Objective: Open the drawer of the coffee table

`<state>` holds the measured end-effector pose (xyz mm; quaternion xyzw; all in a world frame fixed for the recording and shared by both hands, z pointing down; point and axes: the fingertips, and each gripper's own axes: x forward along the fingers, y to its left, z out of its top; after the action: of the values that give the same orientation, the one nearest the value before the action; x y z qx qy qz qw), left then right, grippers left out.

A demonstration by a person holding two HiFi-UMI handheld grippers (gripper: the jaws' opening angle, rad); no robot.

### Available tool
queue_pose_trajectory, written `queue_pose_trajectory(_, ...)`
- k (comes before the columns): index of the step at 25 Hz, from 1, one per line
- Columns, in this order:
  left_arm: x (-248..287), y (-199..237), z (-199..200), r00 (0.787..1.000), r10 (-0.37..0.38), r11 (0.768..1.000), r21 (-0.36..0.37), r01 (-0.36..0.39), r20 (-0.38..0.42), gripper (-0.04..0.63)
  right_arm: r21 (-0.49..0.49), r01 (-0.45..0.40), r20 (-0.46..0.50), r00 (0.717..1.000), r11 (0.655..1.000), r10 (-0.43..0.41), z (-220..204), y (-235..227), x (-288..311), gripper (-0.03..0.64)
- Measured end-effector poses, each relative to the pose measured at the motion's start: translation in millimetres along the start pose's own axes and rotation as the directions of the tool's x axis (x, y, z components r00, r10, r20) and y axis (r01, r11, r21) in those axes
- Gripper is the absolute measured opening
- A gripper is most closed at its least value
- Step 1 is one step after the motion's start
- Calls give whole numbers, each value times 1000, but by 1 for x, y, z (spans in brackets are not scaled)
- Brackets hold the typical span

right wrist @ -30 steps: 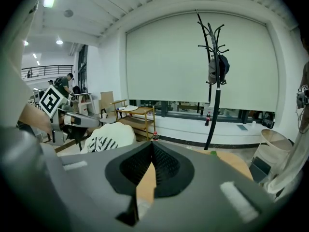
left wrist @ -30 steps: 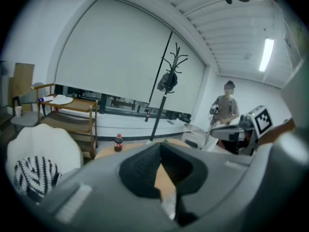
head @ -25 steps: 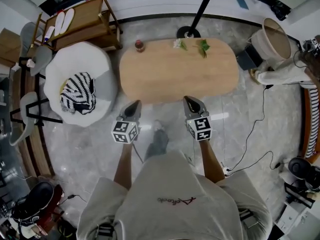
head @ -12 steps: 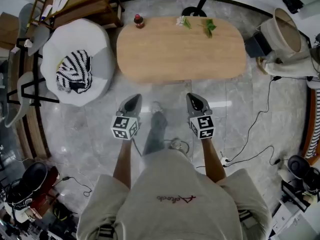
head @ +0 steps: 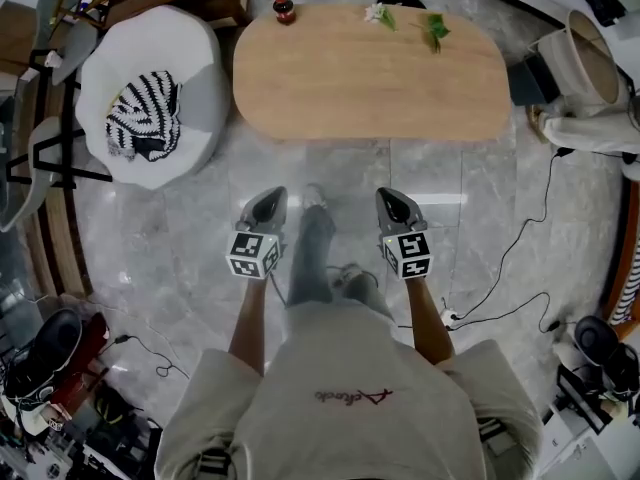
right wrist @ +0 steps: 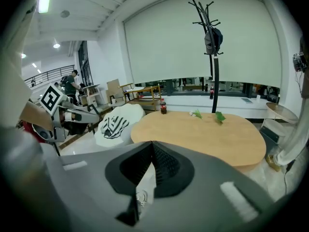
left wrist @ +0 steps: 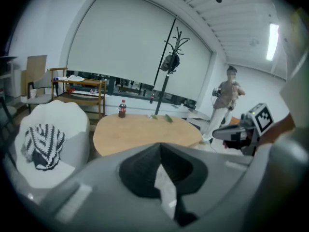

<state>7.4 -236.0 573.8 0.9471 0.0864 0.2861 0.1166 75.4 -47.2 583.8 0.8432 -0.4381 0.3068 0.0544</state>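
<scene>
Beyond left gripper (head: 268, 200), right gripper (head: 392, 198) closed fingers: coffee table (head: 370, 78), well apart.

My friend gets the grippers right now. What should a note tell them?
Left gripper: shut, empty, over the floor, short of the table.
Right gripper: shut, empty, beside the left one, also short of the table.
Things: the table is straight ahead, with a bottle and leaves at its far edge. The drawer shows in no view.
Done: nothing yet; neither gripper touches the table.
Left: reach the table, find the drawer (probably under the top), open a gripper, grip the front and pull it out.
</scene>
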Motion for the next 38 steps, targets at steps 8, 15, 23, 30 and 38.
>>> queue_pose_trajectory(8, 60, 68, -56, 999, 19, 998, 55, -21, 34, 0, -16, 16, 63, 998, 1000, -15, -49, -20, 91, 5)
queue_pose_trajectory(15, 109, 116, -131, 999, 33, 997, 69, -36, 39, 0, -31, 20, 53, 998, 999, -19, -121, -40, 147, 5)
queue_pose_trajectory(23, 172, 179, -206, 993, 72, 994, 78, -79, 92, 0, -26, 16, 103, 995, 1000, -13, -198, -70, 242, 5)
queue_pose_trajectory(30, 215, 216, -265, 987, 85, 990, 98, -99, 136, 0, -11, -21, 177, 984, 1000, 22, -252, -77, 311, 5)
queue_pose_trajectory(38, 244, 231, -307, 980, 69, 993, 81, -85, 185, 0, 39, -99, 261, 962, 994, 85, -282, -75, 353, 5)
